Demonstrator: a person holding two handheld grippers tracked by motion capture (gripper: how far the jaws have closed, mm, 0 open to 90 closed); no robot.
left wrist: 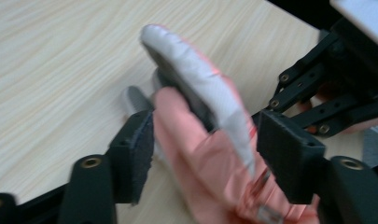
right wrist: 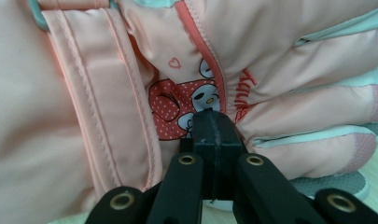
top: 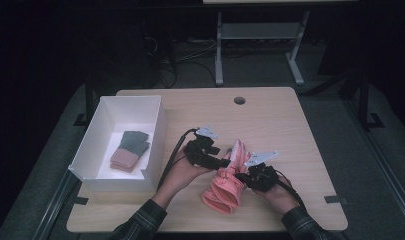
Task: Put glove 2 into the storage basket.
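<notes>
At table centre, five o'clock of the white box (top: 90, 150), my shut right gripper (right wrist: 213, 122) pins the padded pink ski glove (top: 225, 185), so I'd steady it (left gripper (left wrist: 203, 154) open astride its fingers).

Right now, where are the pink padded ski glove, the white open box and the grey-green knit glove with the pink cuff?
pink padded ski glove (top: 224, 192): high view, its cuff end.
white open box (top: 92, 122): high view, left wall.
grey-green knit glove with pink cuff (top: 134, 141): high view, its fingers.
</notes>
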